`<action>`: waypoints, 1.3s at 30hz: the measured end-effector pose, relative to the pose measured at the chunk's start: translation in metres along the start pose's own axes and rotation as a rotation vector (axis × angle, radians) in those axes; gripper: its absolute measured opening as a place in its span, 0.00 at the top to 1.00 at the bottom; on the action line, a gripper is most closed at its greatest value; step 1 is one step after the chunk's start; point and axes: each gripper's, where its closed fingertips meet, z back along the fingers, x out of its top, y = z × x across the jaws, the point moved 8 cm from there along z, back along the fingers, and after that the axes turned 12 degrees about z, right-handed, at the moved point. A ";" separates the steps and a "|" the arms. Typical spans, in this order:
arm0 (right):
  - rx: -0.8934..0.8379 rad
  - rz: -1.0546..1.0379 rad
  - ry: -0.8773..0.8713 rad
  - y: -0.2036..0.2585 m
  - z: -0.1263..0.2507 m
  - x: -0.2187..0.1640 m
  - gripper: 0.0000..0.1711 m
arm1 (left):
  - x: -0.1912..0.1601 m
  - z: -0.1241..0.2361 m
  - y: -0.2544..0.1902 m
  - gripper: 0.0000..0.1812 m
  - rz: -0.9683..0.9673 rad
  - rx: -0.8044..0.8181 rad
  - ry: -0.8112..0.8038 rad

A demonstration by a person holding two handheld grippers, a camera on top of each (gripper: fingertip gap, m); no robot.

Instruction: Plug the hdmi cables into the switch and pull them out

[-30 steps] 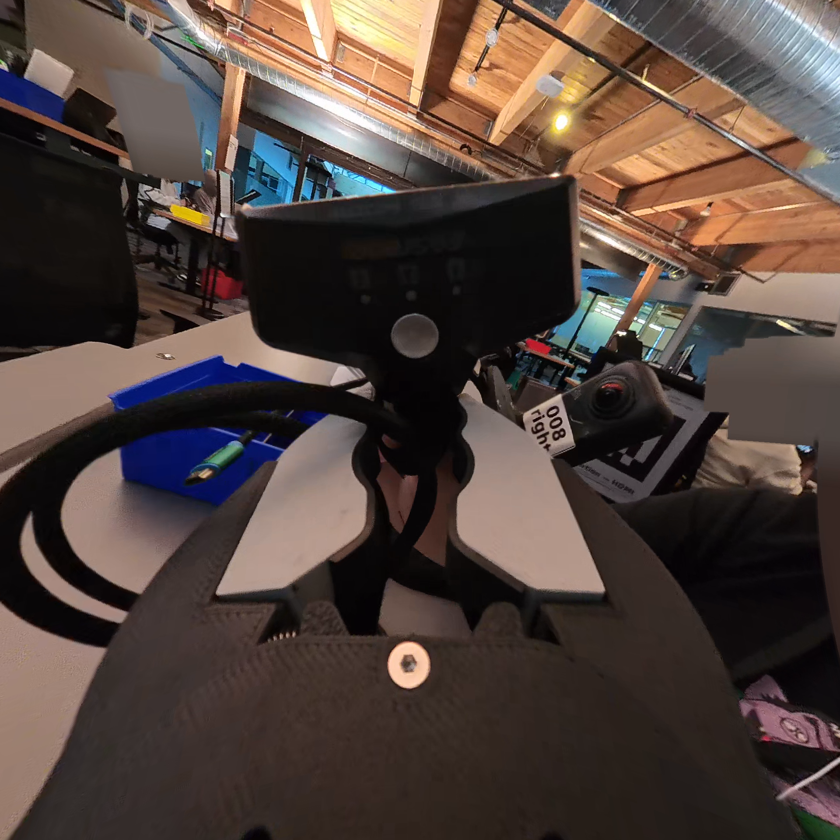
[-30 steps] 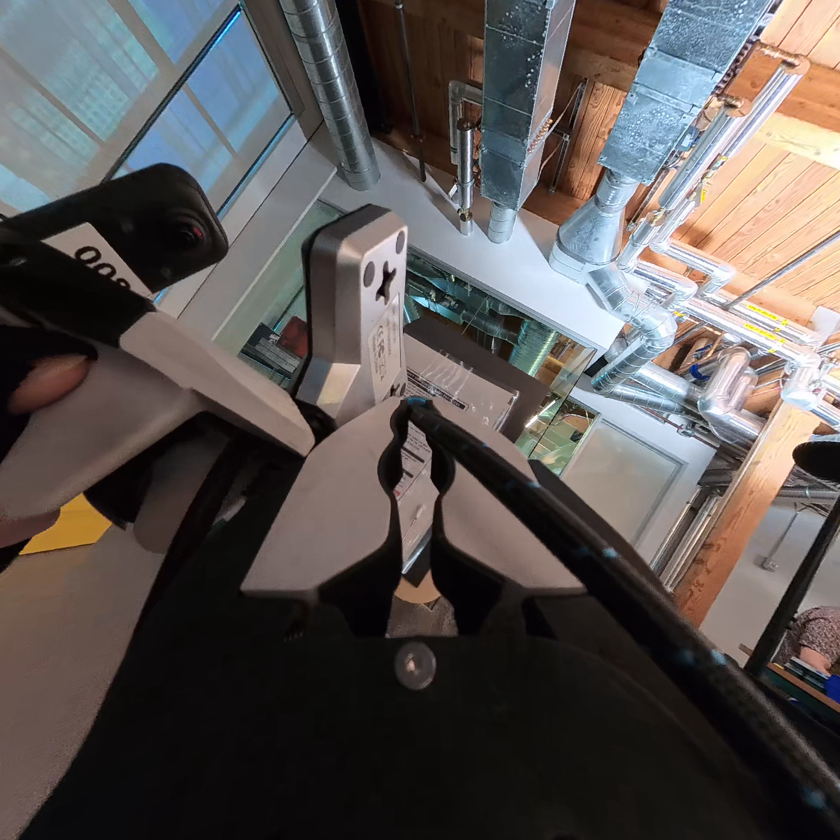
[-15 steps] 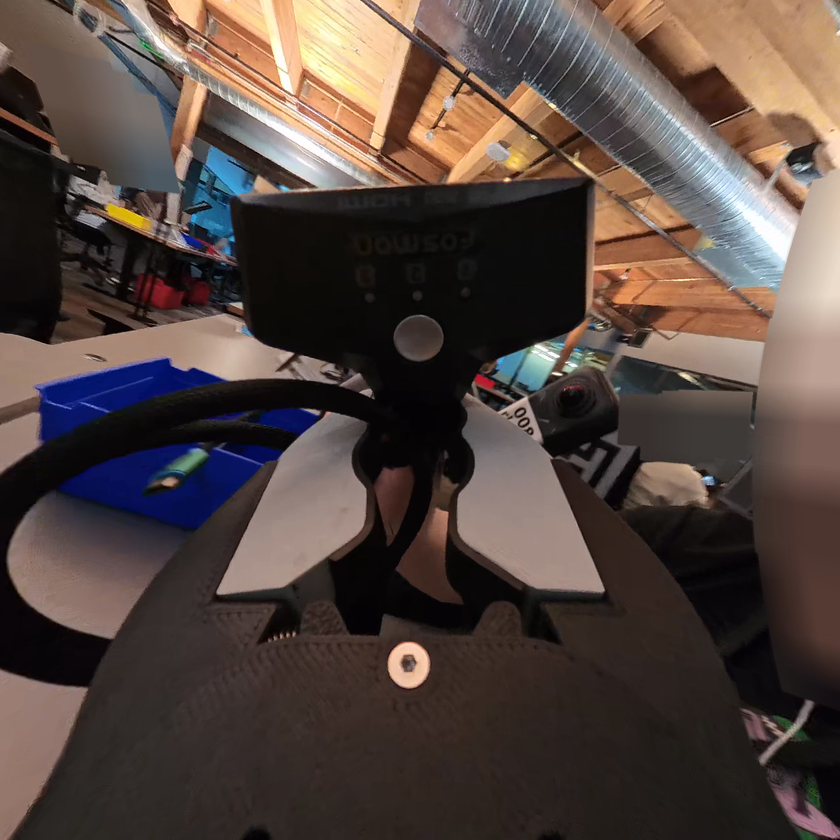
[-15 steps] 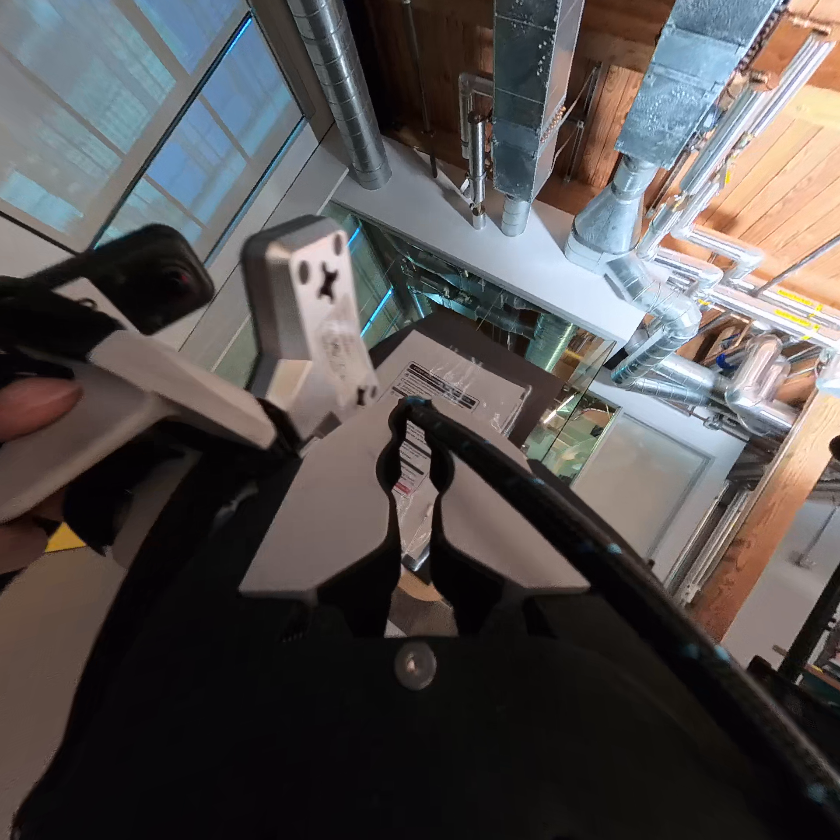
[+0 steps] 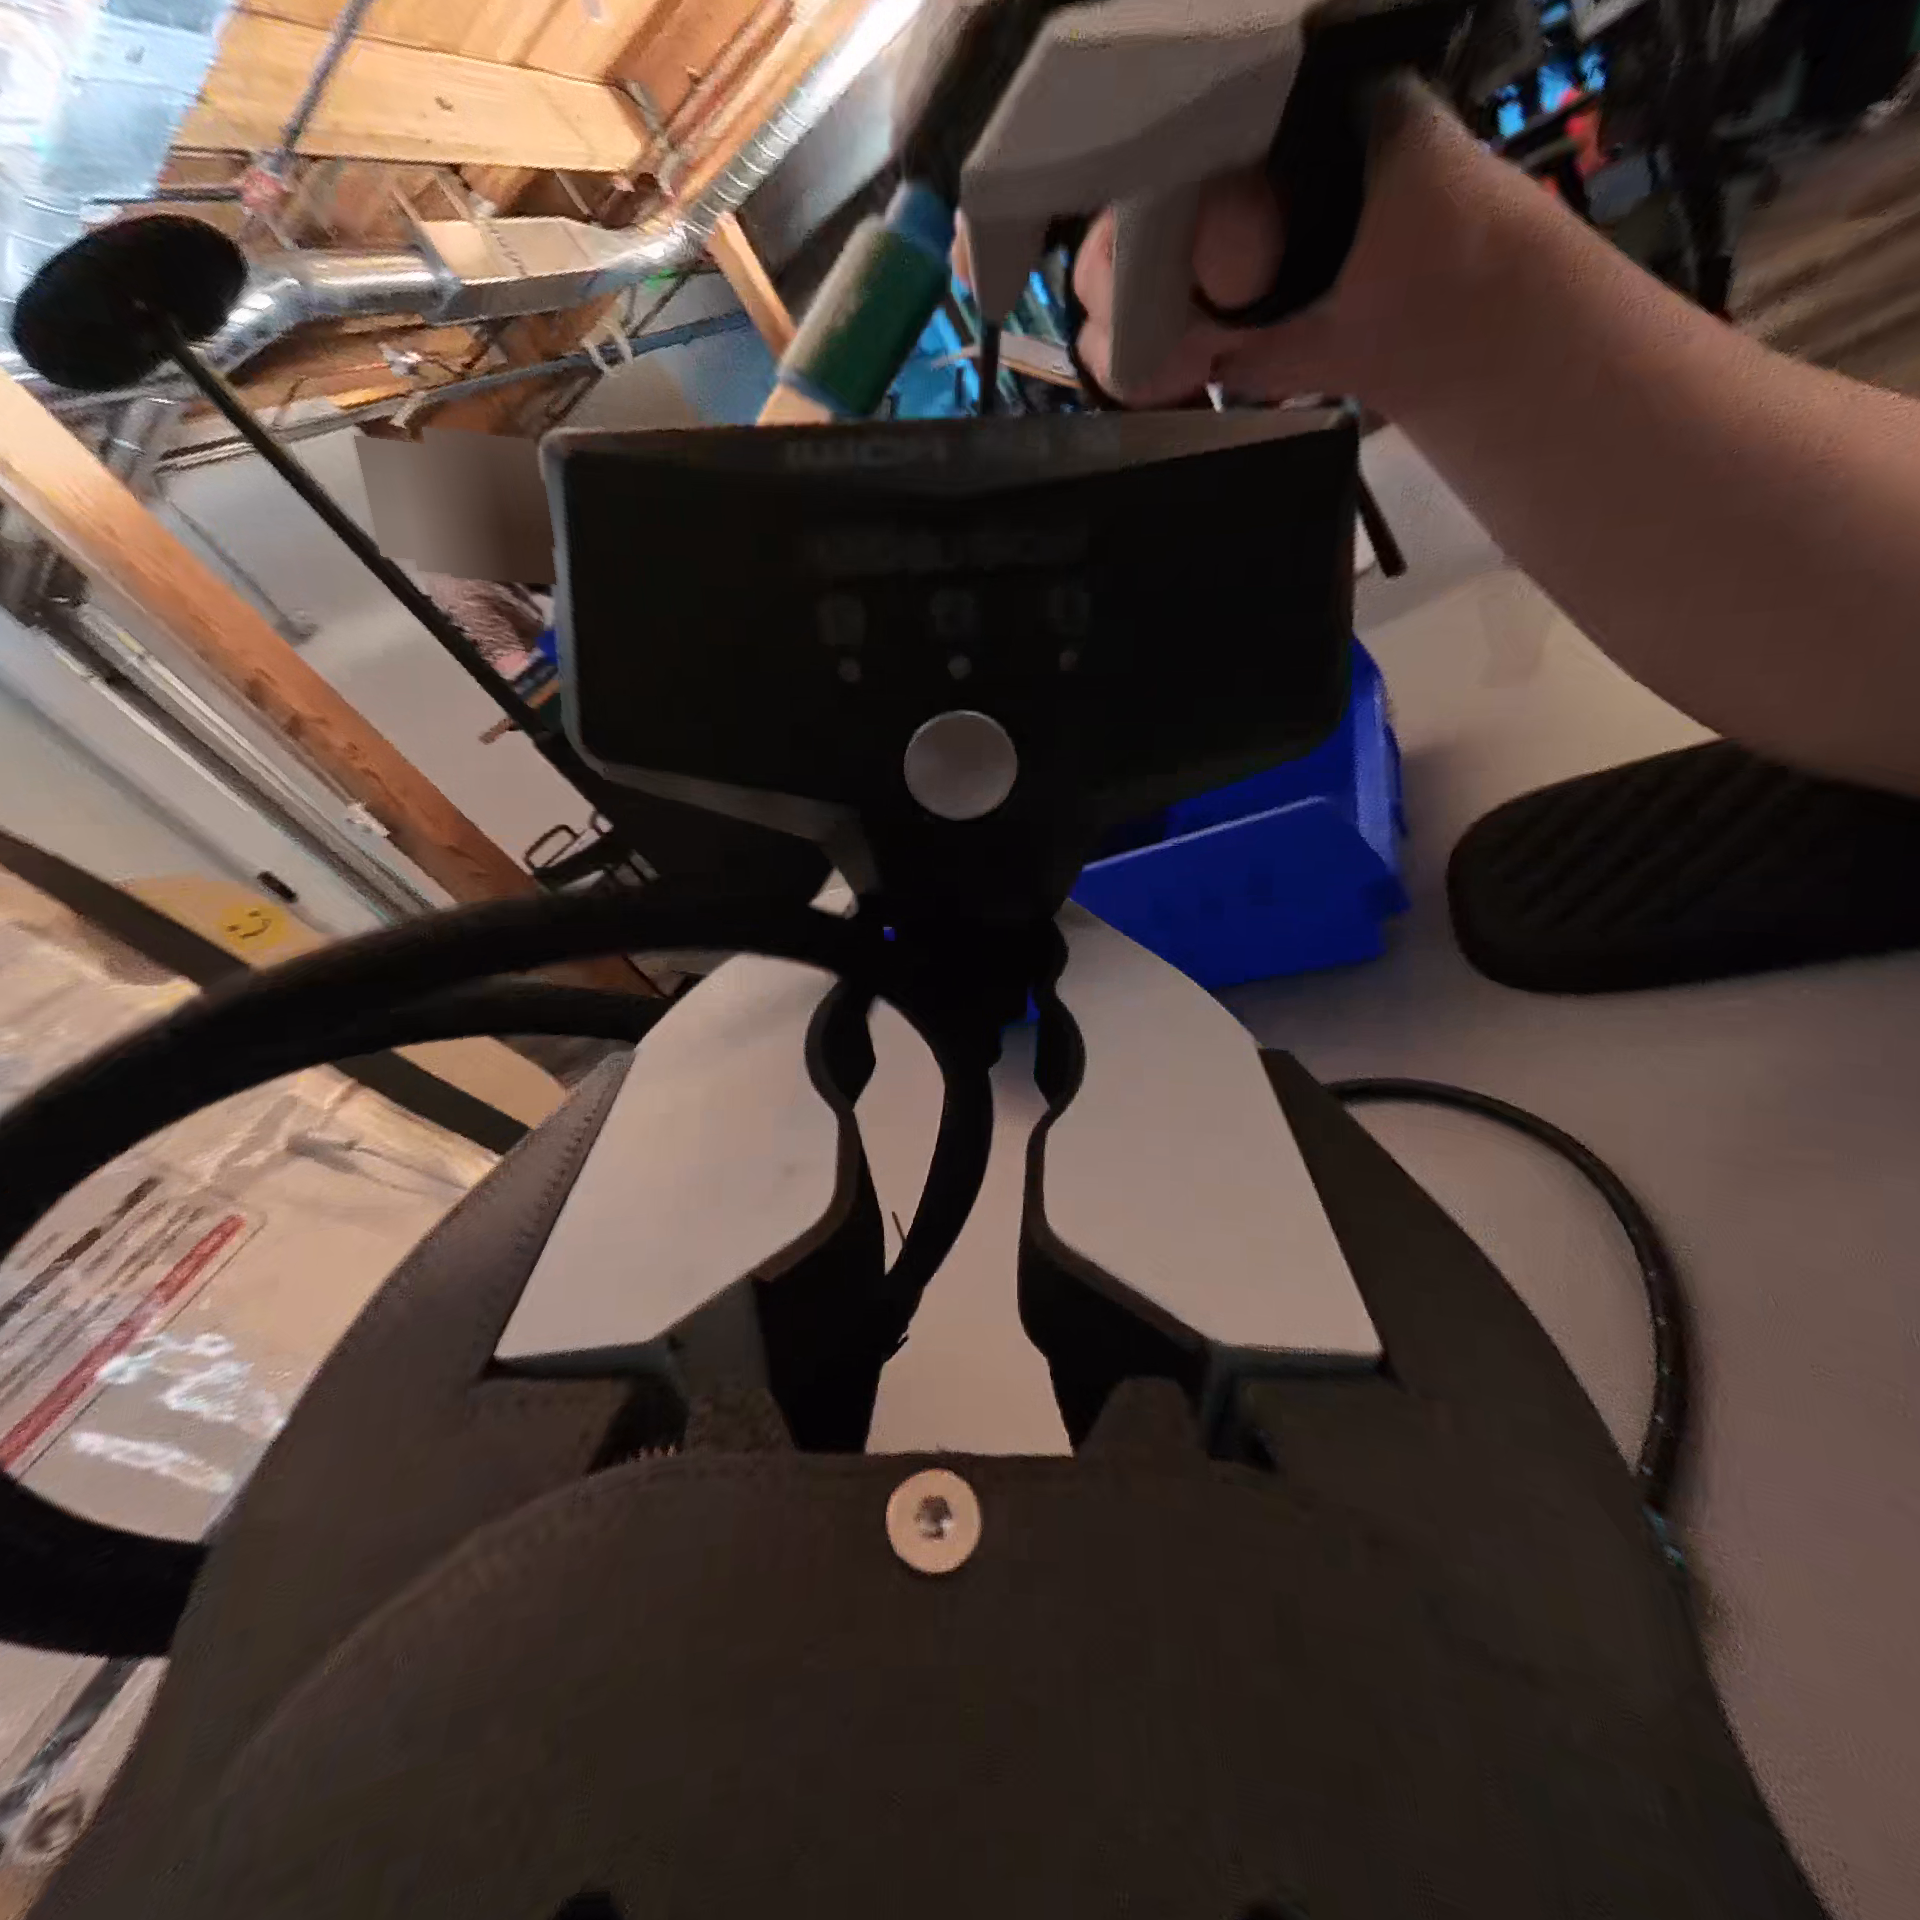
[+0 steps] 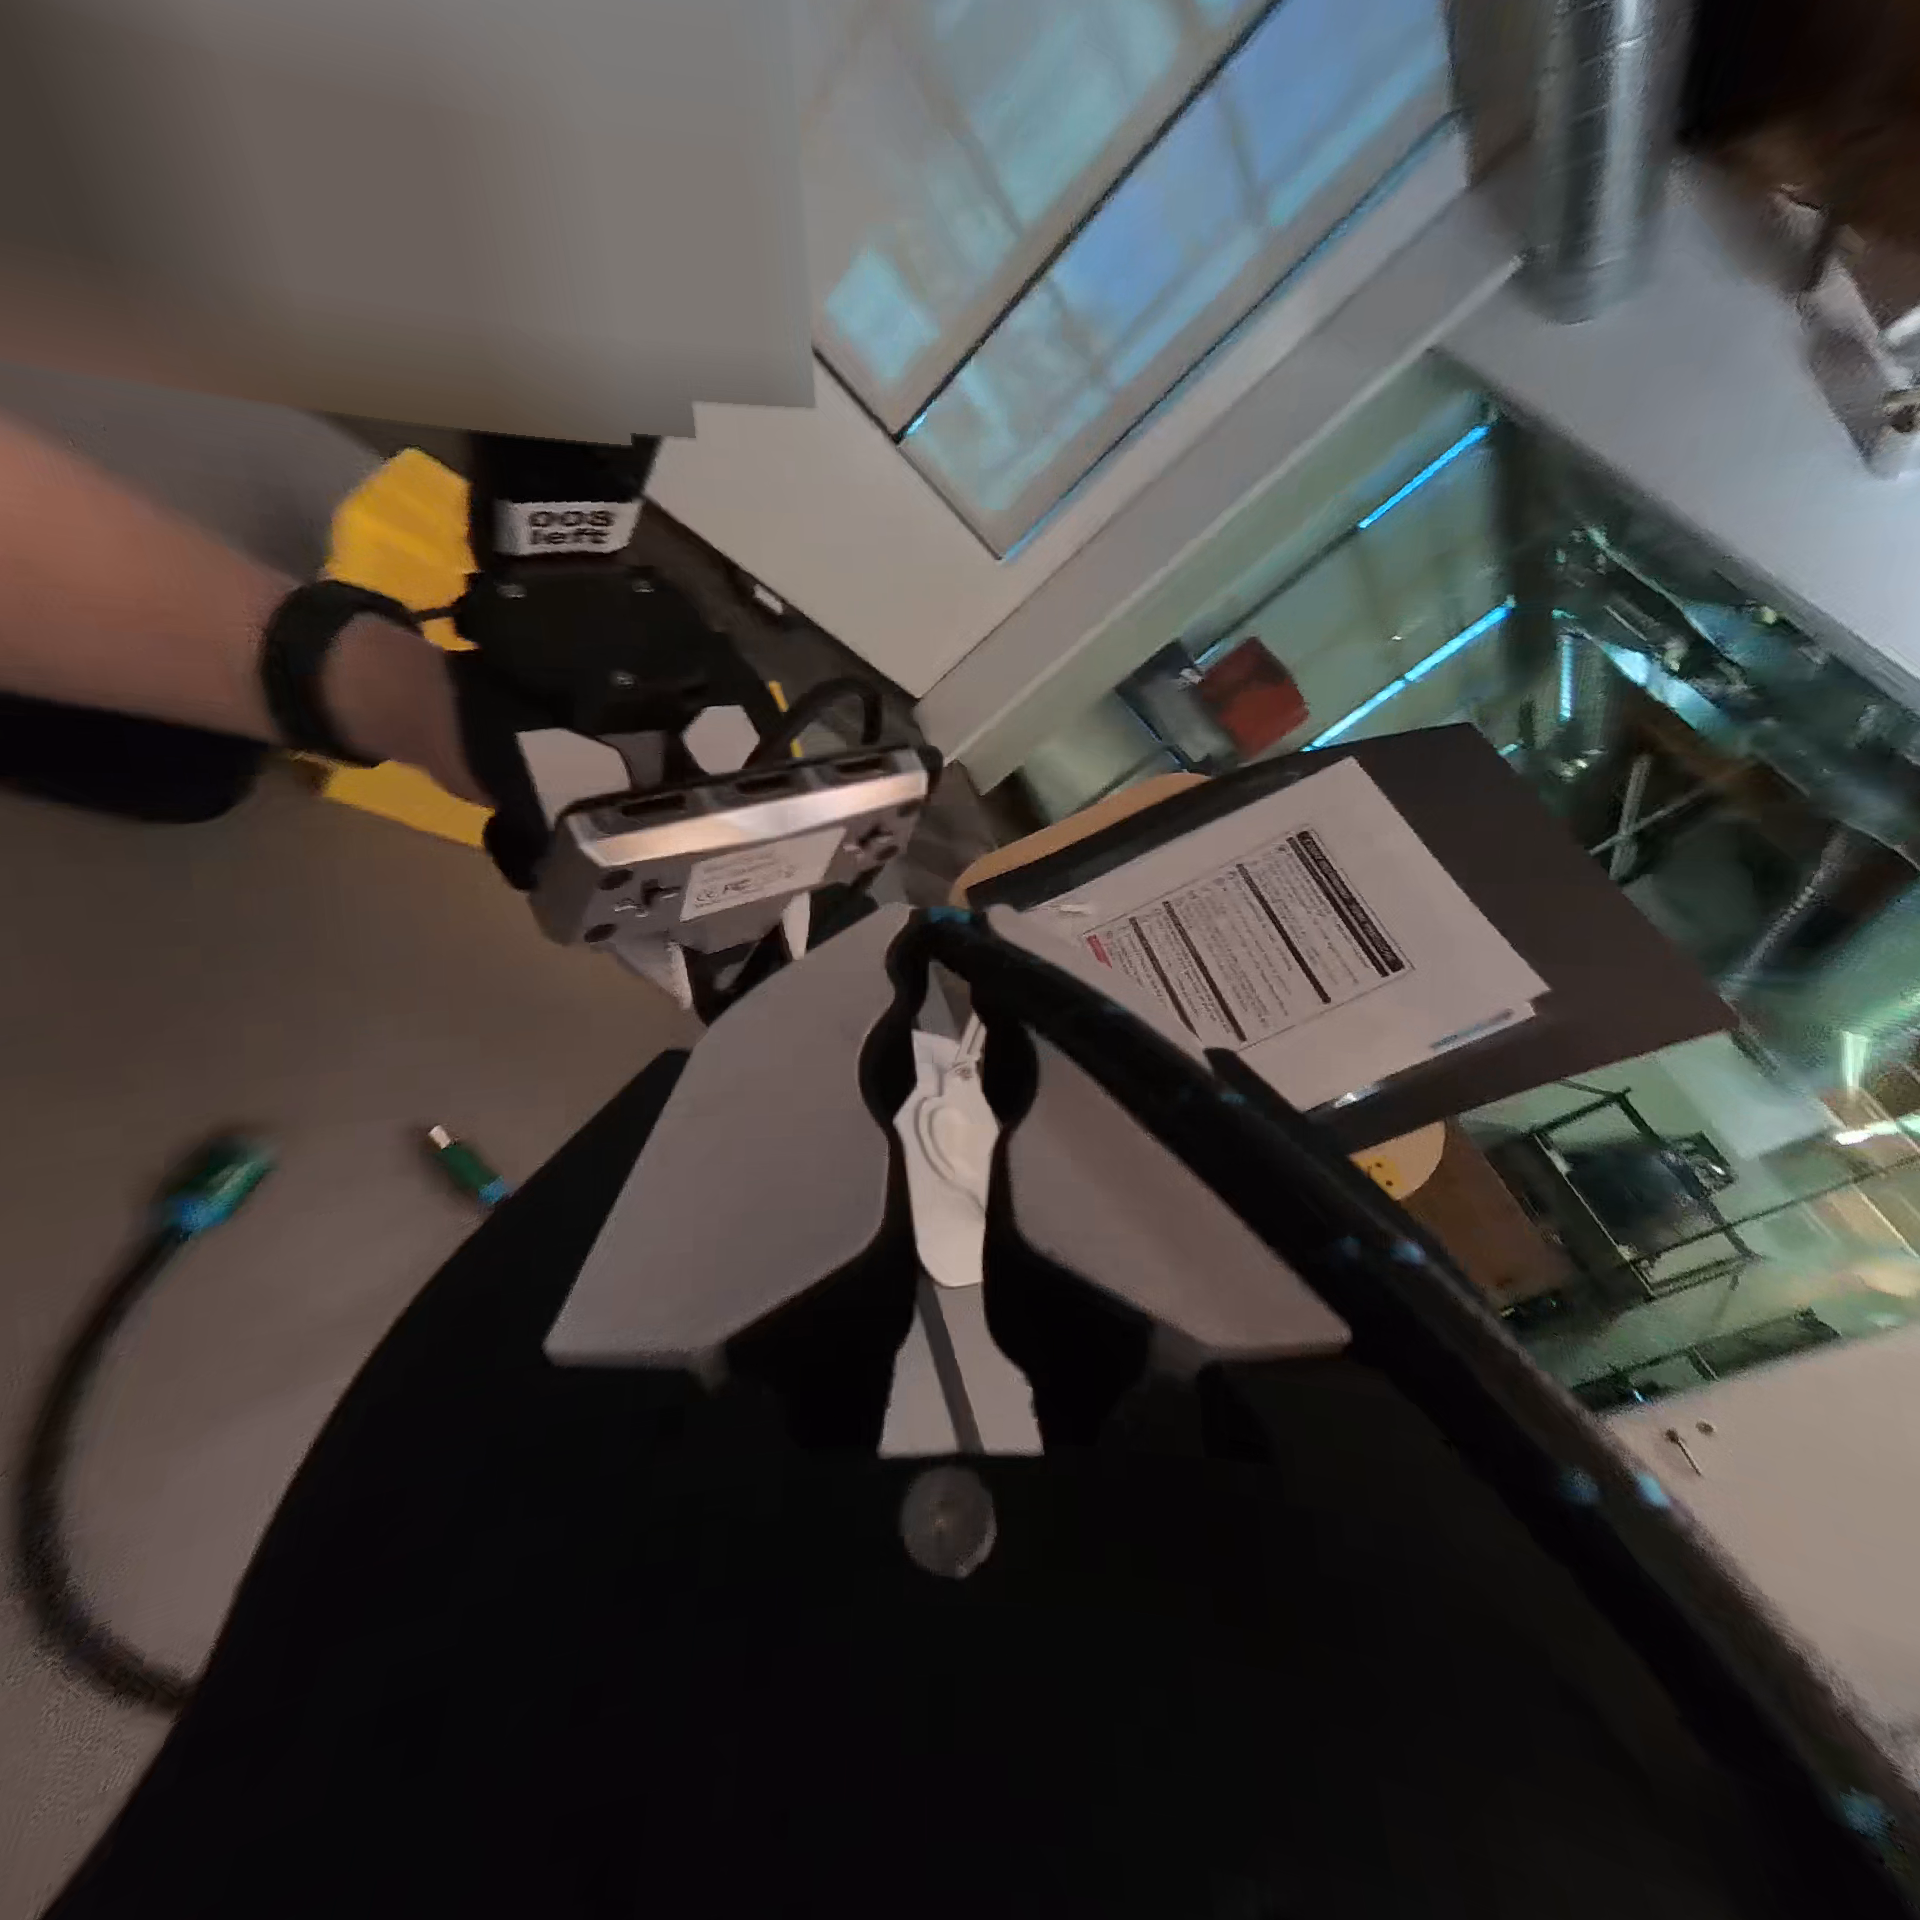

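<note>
My left gripper (image 5: 948, 987) is shut on the cable stub of the black HDMI switch (image 5: 956, 603) and holds it up, button side toward its camera. In the right wrist view the switch's silver port side (image 6: 743, 821) faces my right gripper (image 6: 940, 935), with the left gripper (image 6: 665, 758) behind it. The right gripper is shut on a black HDMI cable (image 6: 1195, 1101) near its end. In the left wrist view that cable's green and blue plug (image 5: 873, 301) hangs just above the switch's far edge, under the right gripper's grey body (image 5: 1122, 125). Whether the plug touches a port is hidden.
Two more green-ended HDMI cables (image 6: 218, 1174) (image 6: 462, 1153) lie on the grey table (image 6: 312, 987). A blue bin (image 5: 1247, 894) stands behind the switch. A black padded rest (image 5: 1662, 873) and a loose black cable (image 5: 1642, 1247) lie at the right. A dark board with a paper sheet (image 6: 1247, 935) stands ahead.
Both grippers have swung round. The switch now turns its ports toward the right gripper. The right gripper with its plug has come in close above the switch's far edge.
</note>
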 end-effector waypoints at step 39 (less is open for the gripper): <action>0.445 -0.115 0.036 0.031 0.002 -0.014 0.96 | -0.032 -0.024 -0.036 0.85 -0.159 -0.220 0.385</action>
